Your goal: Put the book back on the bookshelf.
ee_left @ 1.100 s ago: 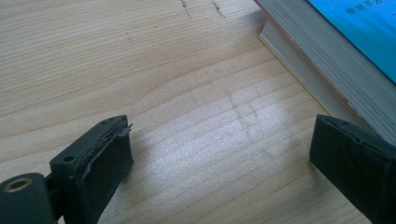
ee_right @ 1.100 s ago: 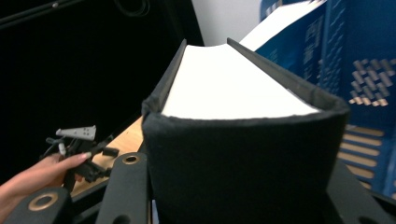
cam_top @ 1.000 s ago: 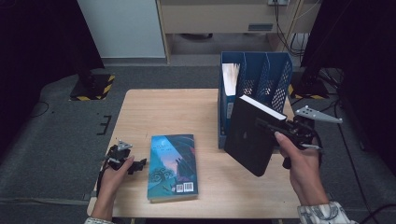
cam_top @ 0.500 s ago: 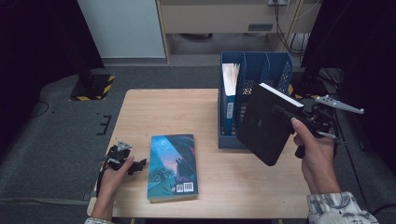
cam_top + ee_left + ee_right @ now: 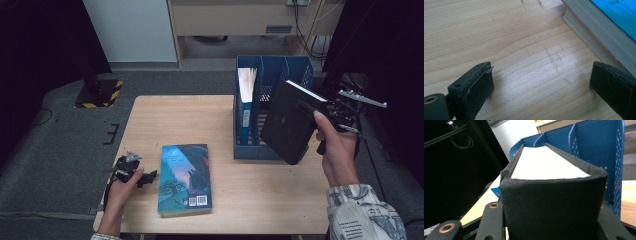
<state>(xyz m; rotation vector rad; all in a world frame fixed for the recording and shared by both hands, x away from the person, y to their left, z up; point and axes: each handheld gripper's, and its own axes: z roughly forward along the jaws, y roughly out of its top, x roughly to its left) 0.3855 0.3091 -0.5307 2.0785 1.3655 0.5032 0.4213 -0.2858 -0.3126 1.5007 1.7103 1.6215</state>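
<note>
My right gripper [image 5: 320,112] is shut on a thick black book [image 5: 287,122], held tilted in the air in front of the blue file rack [image 5: 280,67]. In the right gripper view the black book [image 5: 554,202] has its spine wedged between both jaws, white page edges facing up toward the file rack [image 5: 599,147]. A blue-covered book [image 5: 184,177] lies flat on the wooden table [image 5: 180,115]. My left gripper [image 5: 142,176] rests on the table just left of it, open. In the left gripper view the blue book [image 5: 599,30] lies past the right jaw, bare wood between the jaws.
A blue binder with white pages [image 5: 246,100] stands in the rack's left slot. The rack's other slots hold nothing. Grey carpet [image 5: 60,145] lies left of the table, dark curtains hang at both sides, and a cabinet [image 5: 235,17] stands behind.
My right gripper has carried the black book rightward and slightly up, from over the rack's front to its right side. The left hand has stayed where it was.
</note>
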